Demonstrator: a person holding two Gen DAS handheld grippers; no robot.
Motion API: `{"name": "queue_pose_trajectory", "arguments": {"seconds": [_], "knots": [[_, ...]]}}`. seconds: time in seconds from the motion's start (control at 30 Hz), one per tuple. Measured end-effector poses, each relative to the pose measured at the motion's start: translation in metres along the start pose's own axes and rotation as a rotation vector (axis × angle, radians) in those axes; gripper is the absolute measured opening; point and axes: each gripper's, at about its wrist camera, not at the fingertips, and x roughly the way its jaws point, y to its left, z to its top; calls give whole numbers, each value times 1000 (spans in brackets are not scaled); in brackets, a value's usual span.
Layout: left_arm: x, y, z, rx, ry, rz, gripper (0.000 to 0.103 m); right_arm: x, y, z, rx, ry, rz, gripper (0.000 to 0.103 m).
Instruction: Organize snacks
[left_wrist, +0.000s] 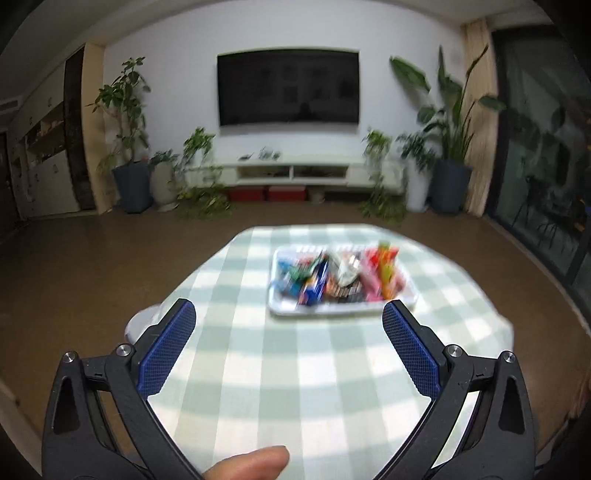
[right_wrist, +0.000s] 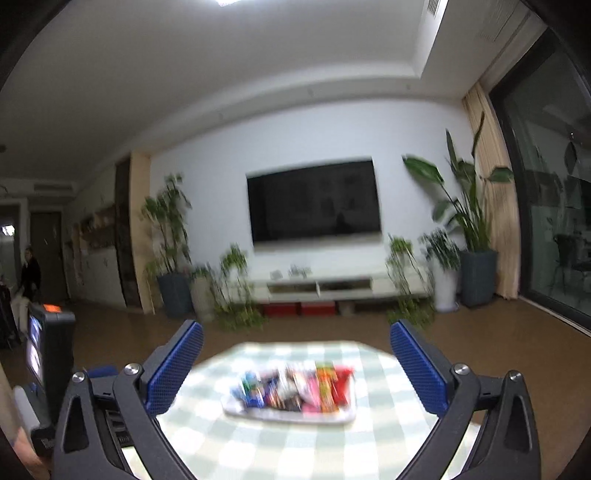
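Note:
A white tray (left_wrist: 284, 308) stands on a table with a green-and-white checked cloth (left_wrist: 314, 369). It holds several colourful snack packets (left_wrist: 340, 275), blurred by motion. My left gripper (left_wrist: 289, 310) is open and empty, held above the near part of the table, short of the tray. My right gripper (right_wrist: 296, 331) is open and empty, raised higher and further back; the tray (right_wrist: 236, 408) and snack packets (right_wrist: 295, 391) show below and beyond its blue fingers (right_wrist: 173, 369). The left gripper's body (right_wrist: 48, 354) shows at the left edge of the right wrist view.
A white round object (left_wrist: 142, 321) peeks out at the table's left edge. A thumb (left_wrist: 251, 463) shows at the bottom. Beyond the table are brown floor, a TV (left_wrist: 288, 88) on the wall, a low white cabinet (left_wrist: 295, 173) and potted plants (left_wrist: 448, 147).

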Motion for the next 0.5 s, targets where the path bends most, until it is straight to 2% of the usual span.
{"name": "queue_pose_trajectory", "arguments": {"seconds": [0.13,0.2,0.3,0.5], "knots": [[-7,-8,-25,-12,79,-18,103,6,0,-27,18,193,-84,103],[-9,-10,-37,-24,111,-39,103,9,-3,-38,41,250,-101,103],[-8,-12,-45,-31,140,-51,103,14,-7,-52,75,316,-106,103],[8,-10,-48,-42,167,-46,103,19,1,-76,58,382,-109,103]]}}
